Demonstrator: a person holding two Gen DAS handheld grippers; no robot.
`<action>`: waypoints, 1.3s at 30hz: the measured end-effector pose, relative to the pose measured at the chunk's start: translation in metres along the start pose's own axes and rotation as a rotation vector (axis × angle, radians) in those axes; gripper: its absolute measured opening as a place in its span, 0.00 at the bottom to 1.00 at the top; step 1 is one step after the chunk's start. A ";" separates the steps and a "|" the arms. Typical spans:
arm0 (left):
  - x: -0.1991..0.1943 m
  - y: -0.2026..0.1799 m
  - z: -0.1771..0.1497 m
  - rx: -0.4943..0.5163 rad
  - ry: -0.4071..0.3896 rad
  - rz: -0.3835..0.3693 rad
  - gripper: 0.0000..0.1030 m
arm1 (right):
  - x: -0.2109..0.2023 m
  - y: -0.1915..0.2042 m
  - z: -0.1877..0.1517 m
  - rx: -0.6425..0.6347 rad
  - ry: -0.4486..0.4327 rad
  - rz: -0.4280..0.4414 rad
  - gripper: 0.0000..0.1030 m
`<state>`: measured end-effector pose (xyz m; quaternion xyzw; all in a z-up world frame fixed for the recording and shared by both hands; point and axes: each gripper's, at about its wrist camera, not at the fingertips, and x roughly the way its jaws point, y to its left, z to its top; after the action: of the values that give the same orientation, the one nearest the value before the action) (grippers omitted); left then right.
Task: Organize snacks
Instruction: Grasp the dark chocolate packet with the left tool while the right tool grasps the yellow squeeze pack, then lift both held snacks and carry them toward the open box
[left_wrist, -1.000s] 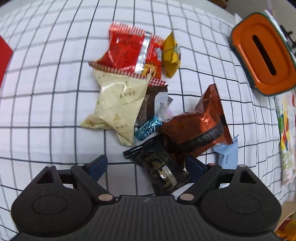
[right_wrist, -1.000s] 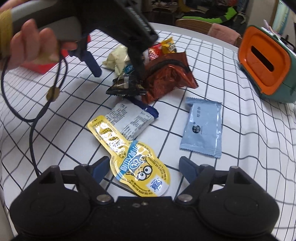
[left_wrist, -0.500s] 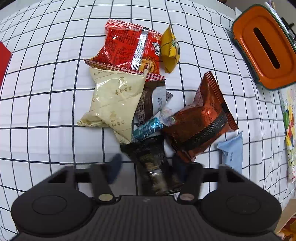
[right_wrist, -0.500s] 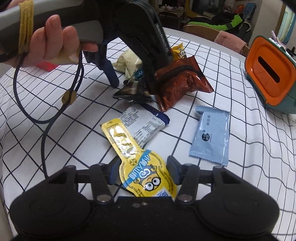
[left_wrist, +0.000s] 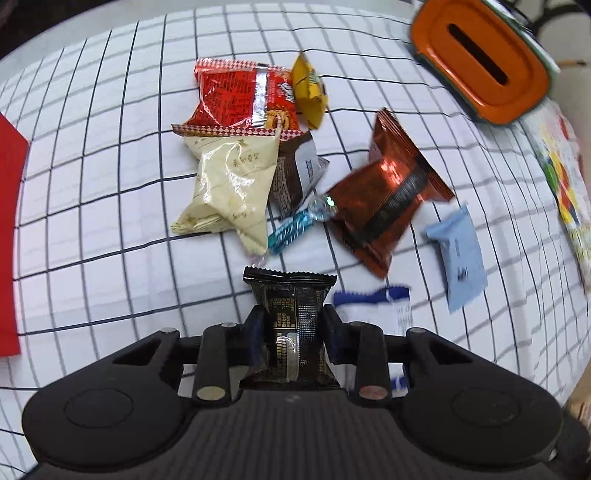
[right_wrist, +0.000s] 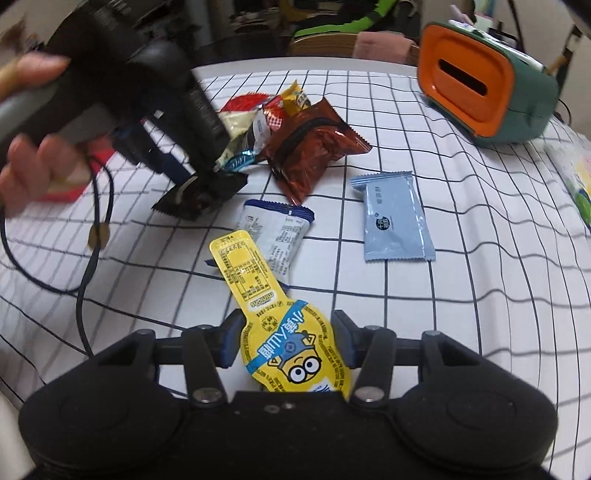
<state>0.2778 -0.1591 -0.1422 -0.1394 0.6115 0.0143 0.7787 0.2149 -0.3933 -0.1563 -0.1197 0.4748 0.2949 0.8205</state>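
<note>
My left gripper (left_wrist: 293, 328) is shut on a black snack packet (left_wrist: 290, 314) and holds it above the checked tablecloth; it also shows in the right wrist view (right_wrist: 201, 192). My right gripper (right_wrist: 288, 338) is shut on a yellow Minions pouch (right_wrist: 280, 328). A pile lies beyond: a red bag (left_wrist: 240, 98), a cream bag (left_wrist: 229, 188), a small yellow bag (left_wrist: 308, 92), a brown packet (left_wrist: 295, 173), a blue candy (left_wrist: 291, 229) and a copper-red bag (left_wrist: 388, 195).
A light blue sachet (right_wrist: 393, 218) and a white-and-blue packet (right_wrist: 275, 232) lie flat on the cloth (left_wrist: 110, 221). An orange and green box (right_wrist: 484, 79) stands at the far right. A red sheet (left_wrist: 9, 240) lies at the left edge. Colourful paper (left_wrist: 565, 177) lies right.
Both grippers have closed: the left on the black packet, lifting it clear of the pile, the right on the yellow pouch. The copper-red bag shifted slightly.
</note>
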 end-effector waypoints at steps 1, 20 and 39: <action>-0.004 0.001 -0.005 0.020 -0.007 -0.001 0.31 | -0.003 0.002 0.001 0.013 0.005 0.002 0.49; -0.059 0.059 -0.085 0.255 -0.041 0.057 0.24 | -0.012 0.087 0.025 0.024 0.153 0.025 0.49; -0.018 0.019 -0.109 0.438 0.000 0.118 0.58 | -0.020 0.081 -0.010 0.143 0.168 -0.010 0.49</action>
<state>0.1664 -0.1638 -0.1517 0.0689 0.6070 -0.0732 0.7883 0.1520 -0.3410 -0.1376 -0.0876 0.5613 0.2449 0.7857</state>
